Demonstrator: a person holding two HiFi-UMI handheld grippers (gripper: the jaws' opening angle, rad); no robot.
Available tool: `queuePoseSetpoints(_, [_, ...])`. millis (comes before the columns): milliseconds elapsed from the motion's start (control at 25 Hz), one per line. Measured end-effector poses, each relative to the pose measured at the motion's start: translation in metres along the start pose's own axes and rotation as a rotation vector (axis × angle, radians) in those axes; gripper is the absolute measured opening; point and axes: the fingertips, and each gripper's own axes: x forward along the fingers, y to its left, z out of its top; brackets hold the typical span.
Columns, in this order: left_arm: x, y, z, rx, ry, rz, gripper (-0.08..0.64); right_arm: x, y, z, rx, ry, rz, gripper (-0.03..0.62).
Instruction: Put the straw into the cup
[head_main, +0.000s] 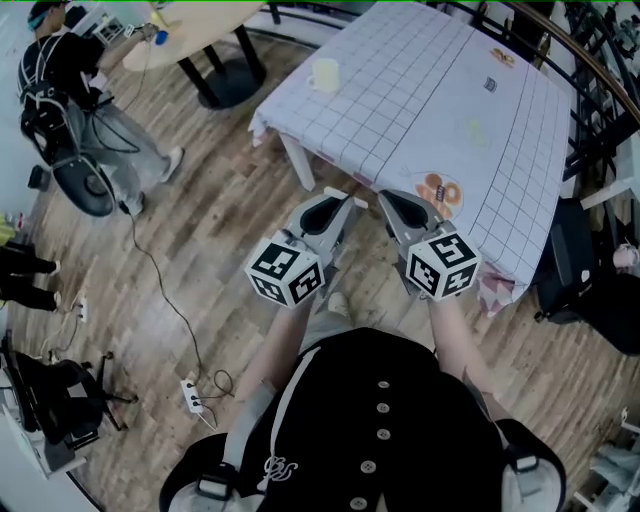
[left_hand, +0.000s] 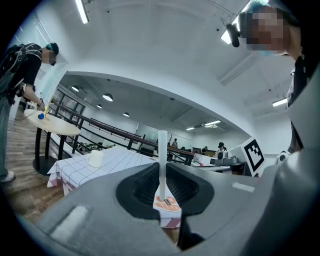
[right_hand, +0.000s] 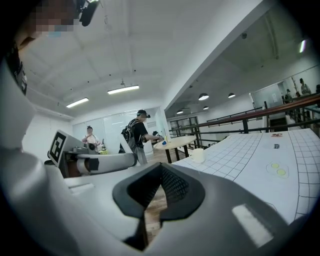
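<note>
Left gripper (left_hand: 162, 187) is clenched on the straw (left_hand: 162, 155), which stands upright and is held near its low end. Right gripper (right_hand: 160, 200) is closed on nothing. Cup (head_main: 324, 75) is at 12 o'clock, well apart, by the table (head_main: 440, 90) corner. Risks: the thin straw could pivot in the pads and miss the rim, or a nudge could tip the light cup off the edge.

Bright ceiling tubes (right_hand: 123, 90) light sharp, fisheye-warped views.
</note>
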Motion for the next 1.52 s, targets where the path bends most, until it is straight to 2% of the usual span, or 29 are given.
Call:
queuePoseSetpoints(320, [0.004, 0.062, 0.014, 0.012, 0.018, -0.029, 0.041, 0.062, -0.006, 0.005, 0.014, -0.001, -0.024, -0.002])
queuePoseSetpoints(480, [0.002, 0.078, 0.012, 0.017, 0.039, -0.048, 0.041, 0.08, -0.003, 0.004, 0.017, 0.007, -0.025, -0.002])
queuePoseSetpoints(960, [0.012, 0.119, 0.004, -0.021, 0.065, -0.004, 0.041, 0.118, -0.018, -0.003, 0.054, 0.04, -0.011, -0.002])
queuePoseSetpoints(1160, [0.037, 0.146, 0.011, 0.001, 0.072, 0.005, 0.041, 0.145, -0.046, 0.005, 0.053, 0.035, -0.013, -0.002])
queuePoseSetpoints(1360, [0.056, 0.182, 0.035, 0.018, 0.083, 0.004, 0.041, 0.187, -0.066, 0.028, 0.057, 0.028, -0.012, -0.002])
queuePoseSetpoints(1520, [0.096, 0.202, 0.037, 0.03, 0.096, 0.006, 0.041, 0.206, -0.105, 0.033, 0.074, 0.017, -0.016, -0.002])
